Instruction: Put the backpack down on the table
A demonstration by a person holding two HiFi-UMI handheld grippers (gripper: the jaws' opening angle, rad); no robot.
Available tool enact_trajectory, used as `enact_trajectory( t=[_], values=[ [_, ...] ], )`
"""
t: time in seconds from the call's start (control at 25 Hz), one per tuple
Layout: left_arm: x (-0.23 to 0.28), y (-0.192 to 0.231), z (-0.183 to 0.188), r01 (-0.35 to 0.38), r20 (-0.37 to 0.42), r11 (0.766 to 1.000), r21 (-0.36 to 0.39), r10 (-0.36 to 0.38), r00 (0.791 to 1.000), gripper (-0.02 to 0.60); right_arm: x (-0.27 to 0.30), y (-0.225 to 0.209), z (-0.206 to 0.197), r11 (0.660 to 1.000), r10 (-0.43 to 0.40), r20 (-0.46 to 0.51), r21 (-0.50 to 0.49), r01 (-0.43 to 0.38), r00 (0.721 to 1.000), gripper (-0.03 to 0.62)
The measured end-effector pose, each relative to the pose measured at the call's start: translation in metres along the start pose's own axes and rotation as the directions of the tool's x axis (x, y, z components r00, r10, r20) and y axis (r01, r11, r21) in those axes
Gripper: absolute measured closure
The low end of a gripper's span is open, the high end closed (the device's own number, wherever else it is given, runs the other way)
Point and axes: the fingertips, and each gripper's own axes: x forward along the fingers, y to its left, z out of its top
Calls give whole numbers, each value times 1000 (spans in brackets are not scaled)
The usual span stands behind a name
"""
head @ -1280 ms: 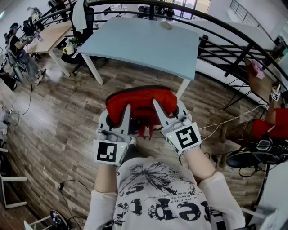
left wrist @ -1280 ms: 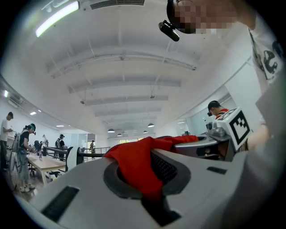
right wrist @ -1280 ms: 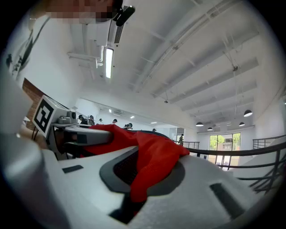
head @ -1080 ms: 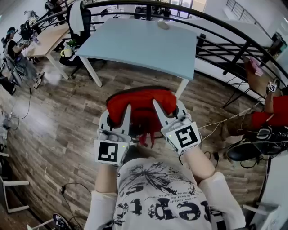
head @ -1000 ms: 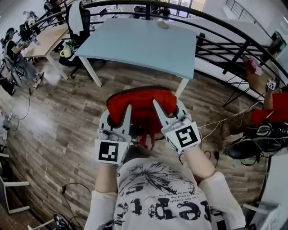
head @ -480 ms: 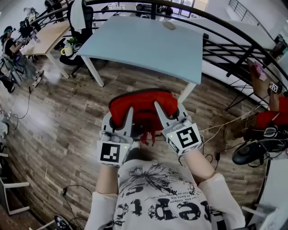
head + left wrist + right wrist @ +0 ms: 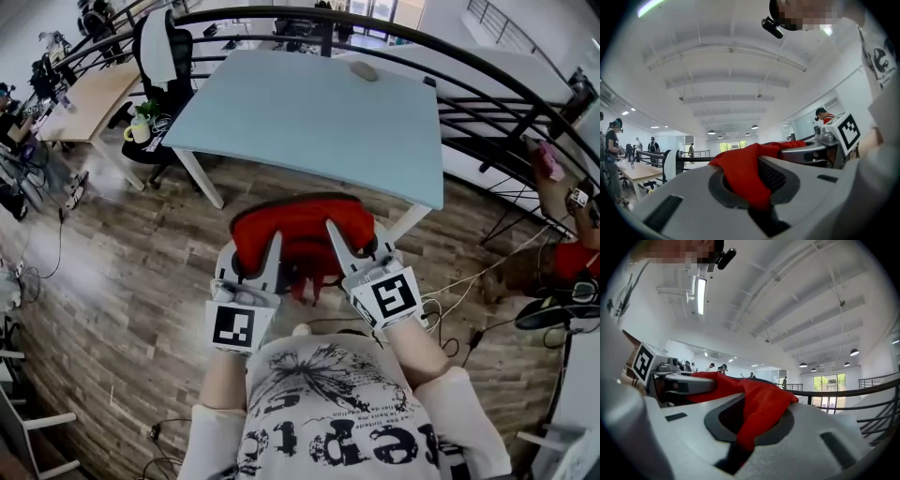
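- The red backpack [image 7: 298,225] hung in the air between the two grippers, in front of the person's chest and above the wooden floor [image 7: 131,272]. It was not on the table.
- The left gripper [image 7: 251,247] had its jaws drawn narrow, pinching a fold of the bag's red cloth. In the left gripper view, the cloth rose out of the slim gap between the pads and stretched across towards the other gripper.
- The right gripper [image 7: 360,238] was closed the same way on another fold. In the right gripper view, the cloth draped over the jaw's edge and ran off to the left.
- Most of the bag lay past the fingertips and between the two grippers, with both pairs of jaws reaching in over its near side.
- The light blue table [image 7: 319,103] stood just beyond the bag. In the head view, its near edge was close to the bag's far side.
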Motion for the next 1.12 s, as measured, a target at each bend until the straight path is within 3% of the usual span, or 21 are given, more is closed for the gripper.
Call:
enact_trajectory(
  t=[0.28,0.48,0.6,0.76,1.12],
  values=[
    [50,66,-7,0,-15,1000,9,0,1000,541,78,-21,-6,1000,-24,-4,-6,24,1000,571],
    [115,111,-8,-17,-16,999,36,17,1000,541,143,-66,-11,999,-10,2,-33,10,1000,571],
    [149,136,-9,-32,31,997,68,30,999,541,178,-89,-14,999,1,14,-51,0,1000,571],
    [194,162,-4,-41,-1,998,39,41,999,541,222,-123,-9,997,14,43,-73,-11,999,571],
    [311,227,3,-64,39,994,90,60,997,541,325,-212,-6,996,27,64,-81,-22,998,571]
  ],
)
